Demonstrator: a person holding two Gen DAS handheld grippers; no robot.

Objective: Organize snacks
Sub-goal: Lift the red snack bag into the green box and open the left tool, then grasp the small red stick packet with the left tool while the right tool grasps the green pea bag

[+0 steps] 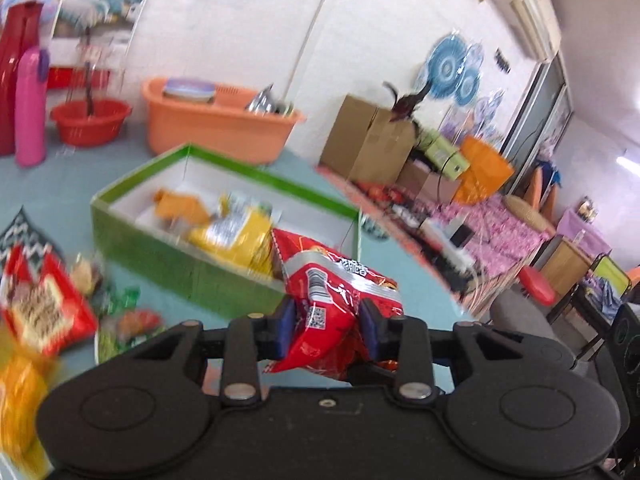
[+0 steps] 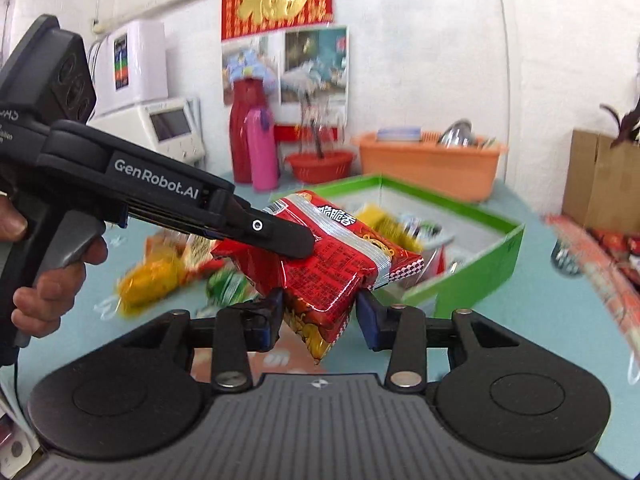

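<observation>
My left gripper [image 1: 329, 322] is shut on a red snack packet [image 1: 336, 292] and holds it above the table, near the front right corner of the green box [image 1: 180, 264]. The box holds yellow and orange snack bags [image 1: 232, 232]. In the right wrist view the left gripper [image 2: 288, 240] reaches in from the left, clamped on the same red packet [image 2: 332, 256]. My right gripper [image 2: 320, 316] is also closed on the lower end of that red packet. The green box [image 2: 472, 268] lies just behind it.
Loose snack packets [image 1: 44, 312] lie on the table left of the box, also seen in the right wrist view [image 2: 160, 272]. An orange basin [image 1: 216, 120], a red bowl [image 1: 90, 120], a pink bottle [image 1: 30, 108] and a cardboard box [image 1: 368, 136] stand behind.
</observation>
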